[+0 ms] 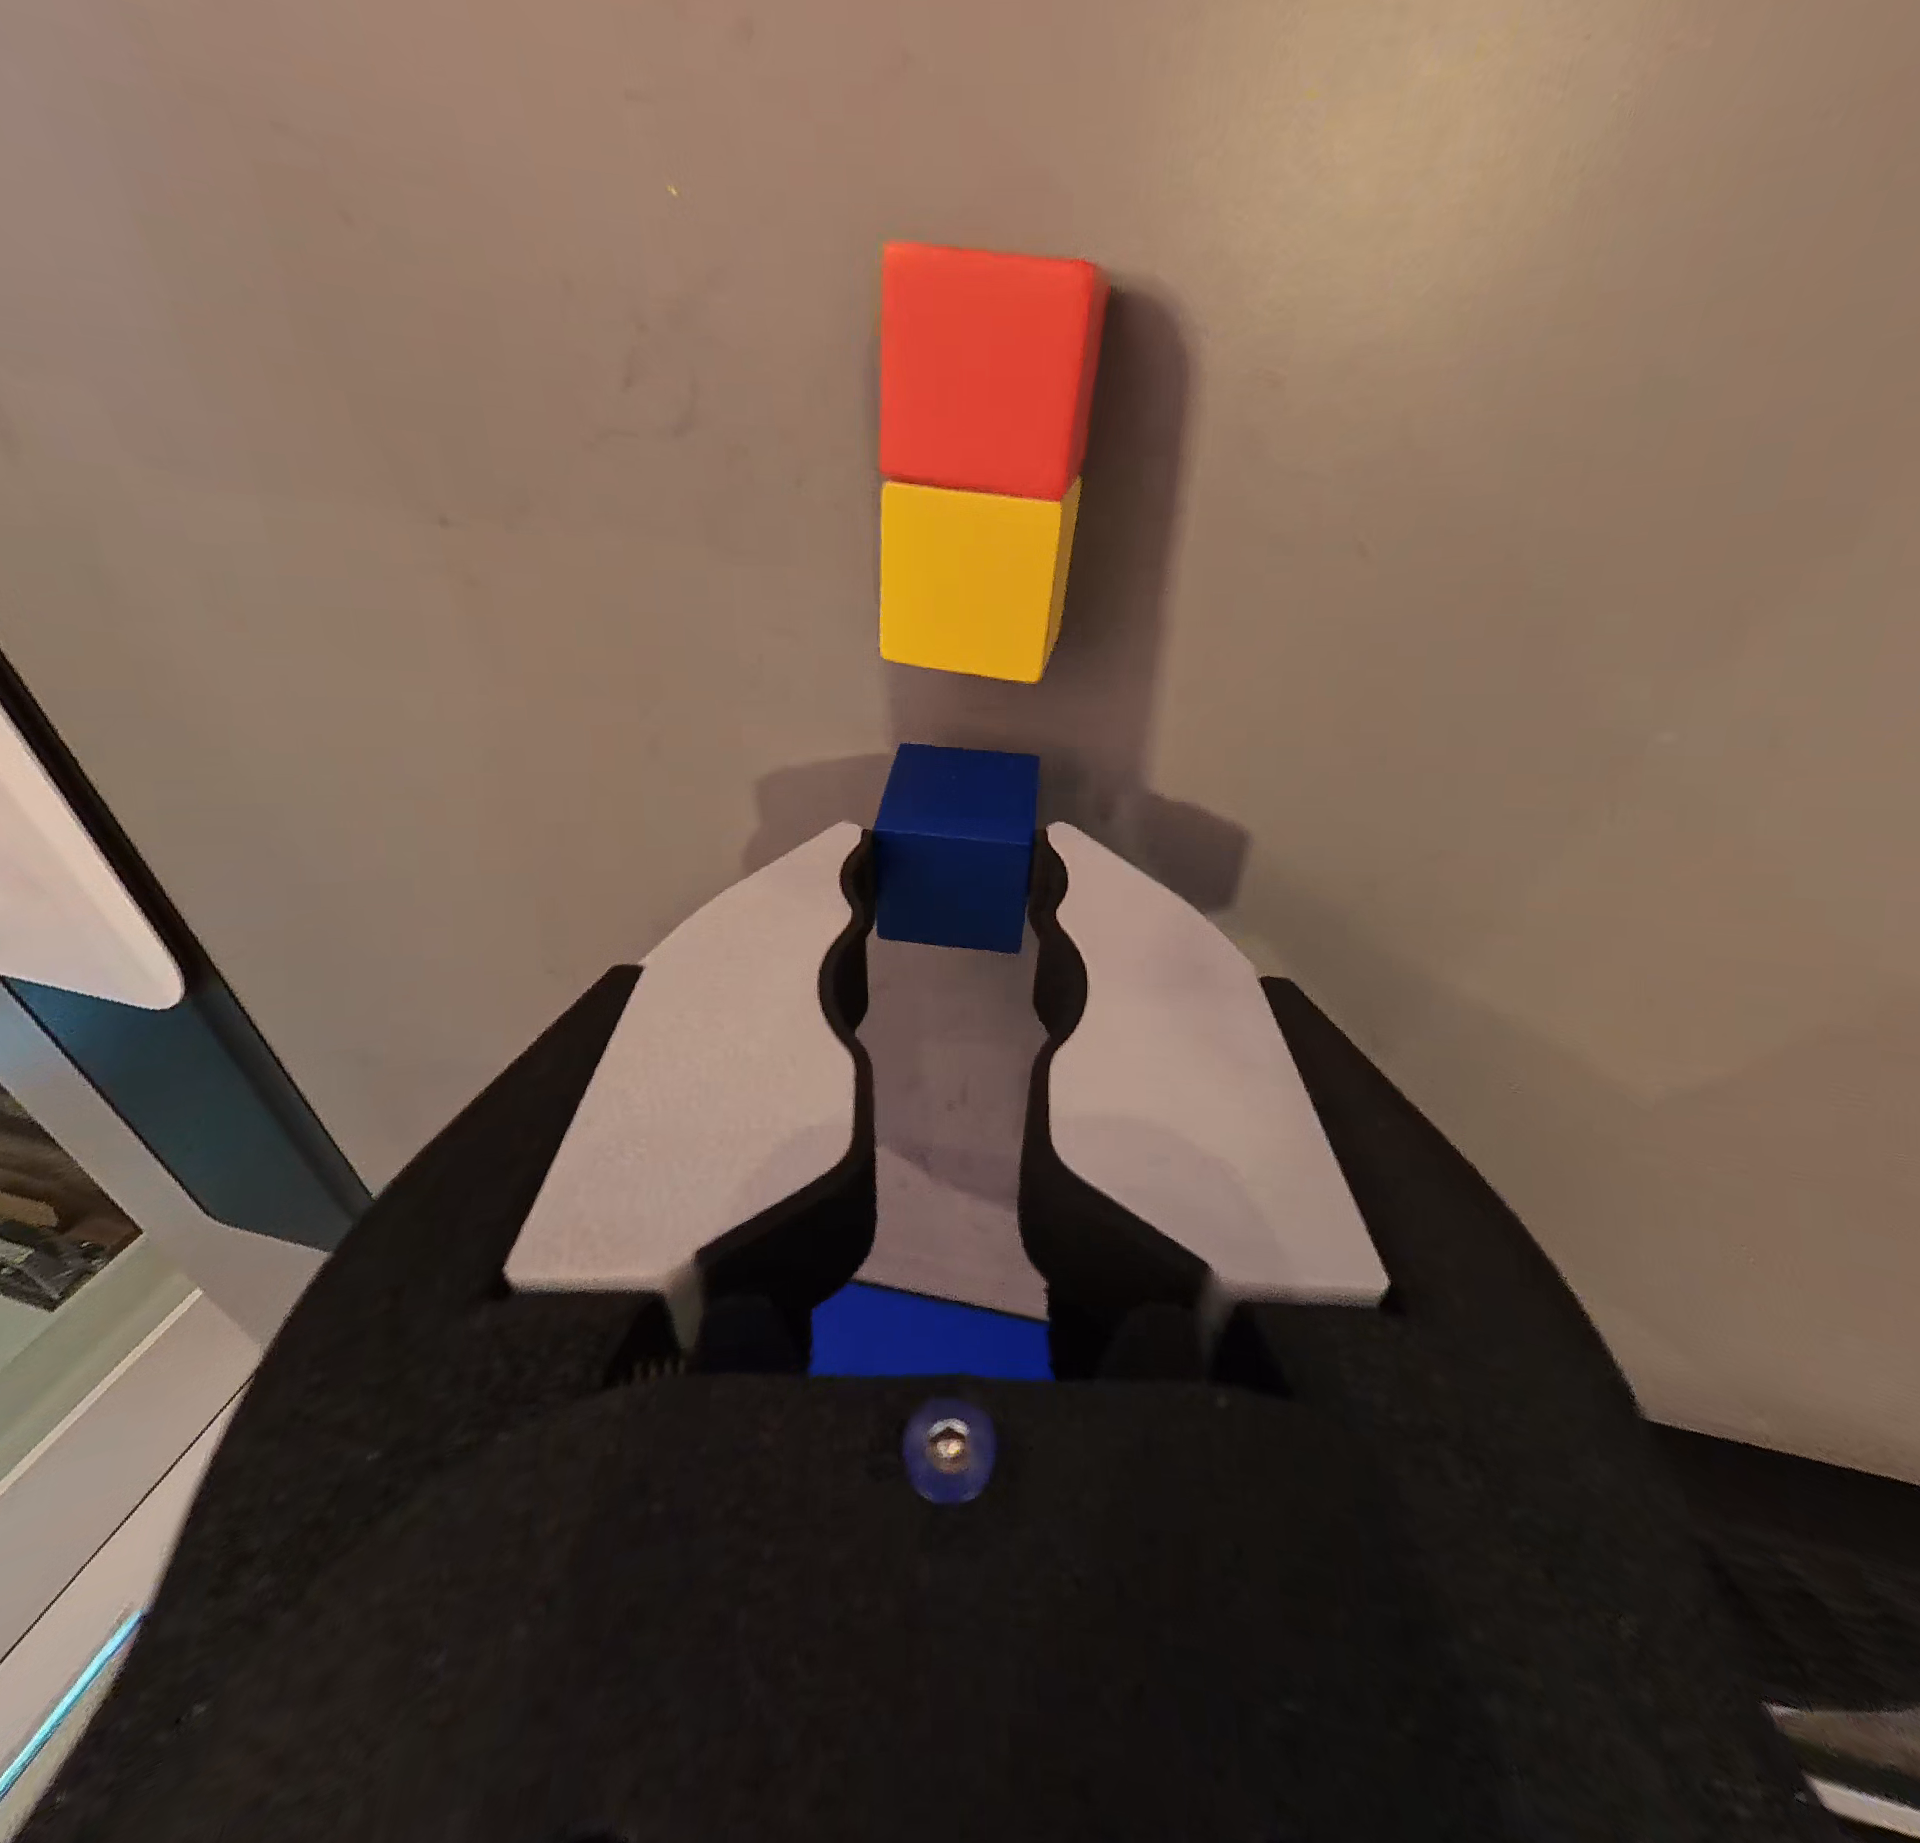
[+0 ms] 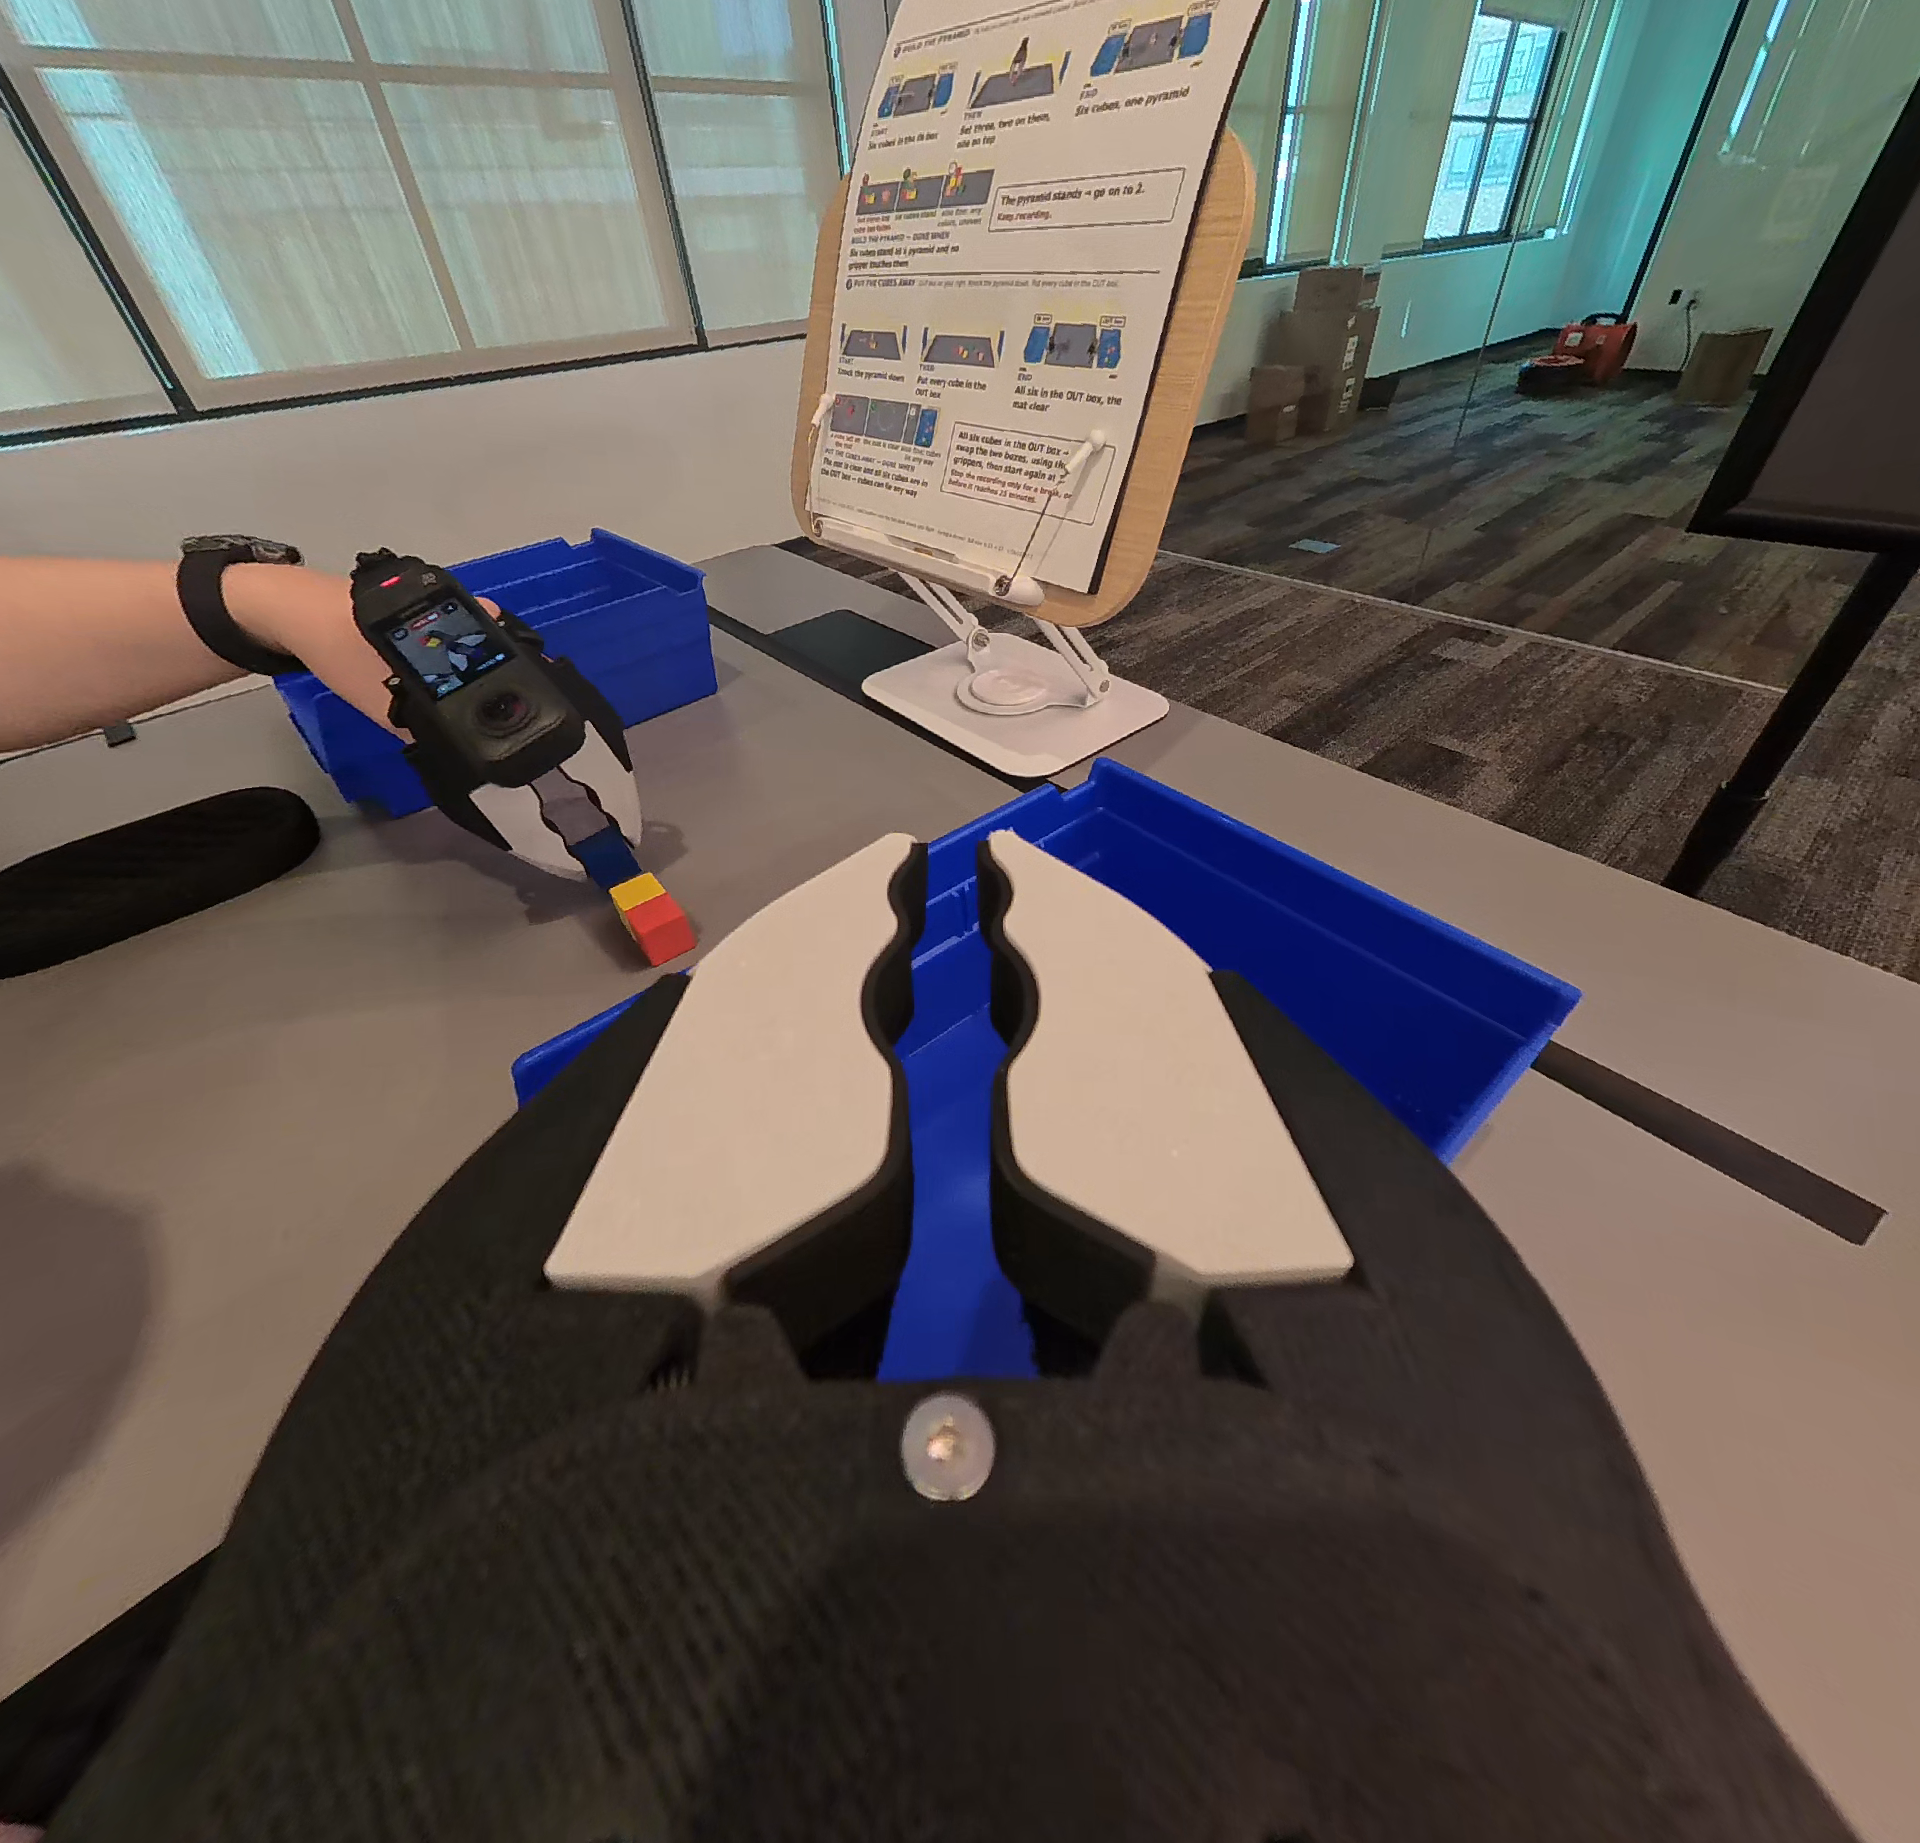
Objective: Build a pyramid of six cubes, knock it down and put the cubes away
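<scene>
Left hand-held gripper (image 1: 954, 837) clenched on blue cube (image 1: 954, 848), cube pinched at fingertips, low over grey bench (image 1: 416, 443). Just ahead: yellow cube (image 1: 971, 578) and red cube (image 1: 987, 370) touching in row on bench; small gap between blue and yellow. Right hand-held gripper (image 2: 951, 843) holds nothing, jaws nearly together with narrow gap, poised above near blue bin (image 2: 1351, 941). Second blue bin (image 2: 623, 598) behind left hand (image 2: 332, 640). Instruction sheet on stand (image 2: 1029, 266) at bench rear.
</scene>
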`<action>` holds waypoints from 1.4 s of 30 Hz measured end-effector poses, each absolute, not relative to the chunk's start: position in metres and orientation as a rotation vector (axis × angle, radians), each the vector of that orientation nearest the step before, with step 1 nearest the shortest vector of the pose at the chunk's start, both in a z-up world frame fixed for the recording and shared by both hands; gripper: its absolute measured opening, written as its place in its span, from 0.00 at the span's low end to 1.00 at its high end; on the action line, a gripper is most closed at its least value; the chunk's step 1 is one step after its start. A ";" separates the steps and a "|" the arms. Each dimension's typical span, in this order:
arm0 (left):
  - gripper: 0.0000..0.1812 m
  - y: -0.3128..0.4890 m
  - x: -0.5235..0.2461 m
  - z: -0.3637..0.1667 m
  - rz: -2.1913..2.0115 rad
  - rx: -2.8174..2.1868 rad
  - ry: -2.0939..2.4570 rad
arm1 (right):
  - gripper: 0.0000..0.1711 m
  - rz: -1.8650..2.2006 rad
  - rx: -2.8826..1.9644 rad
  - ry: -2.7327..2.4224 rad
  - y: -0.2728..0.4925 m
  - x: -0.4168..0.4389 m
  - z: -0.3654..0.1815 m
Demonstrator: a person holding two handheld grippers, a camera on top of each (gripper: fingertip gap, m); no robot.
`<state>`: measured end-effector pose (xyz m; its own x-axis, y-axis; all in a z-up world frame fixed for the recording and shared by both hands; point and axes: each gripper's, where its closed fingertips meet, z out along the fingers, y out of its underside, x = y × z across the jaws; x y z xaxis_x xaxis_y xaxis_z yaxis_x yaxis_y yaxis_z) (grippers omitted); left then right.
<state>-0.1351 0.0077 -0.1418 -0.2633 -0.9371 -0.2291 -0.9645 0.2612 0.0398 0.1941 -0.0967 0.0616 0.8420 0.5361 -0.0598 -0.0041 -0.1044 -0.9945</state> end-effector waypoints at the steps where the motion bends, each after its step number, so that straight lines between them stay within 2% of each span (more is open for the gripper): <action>1: 0.15 0.008 -0.135 -0.142 0.254 -1.803 2.364 | 0.05 0.477 -1.623 -0.426 -0.097 0.194 0.062; 35: 0.16 0.004 -0.120 -0.151 0.209 -1.838 2.378 | 0.06 0.494 -1.605 -0.419 -0.102 0.198 0.065; 42: 0.22 0.005 -0.125 -0.148 0.173 -1.866 2.370 | 0.07 0.499 -1.616 -0.417 -0.101 0.199 0.062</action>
<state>-0.1247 0.0046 -0.1479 -0.2329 -0.9584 -0.1649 -0.9722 0.2336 0.0155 0.1985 -0.1013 0.0624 0.8369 0.5421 -0.0752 -0.0227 -0.1030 -0.9944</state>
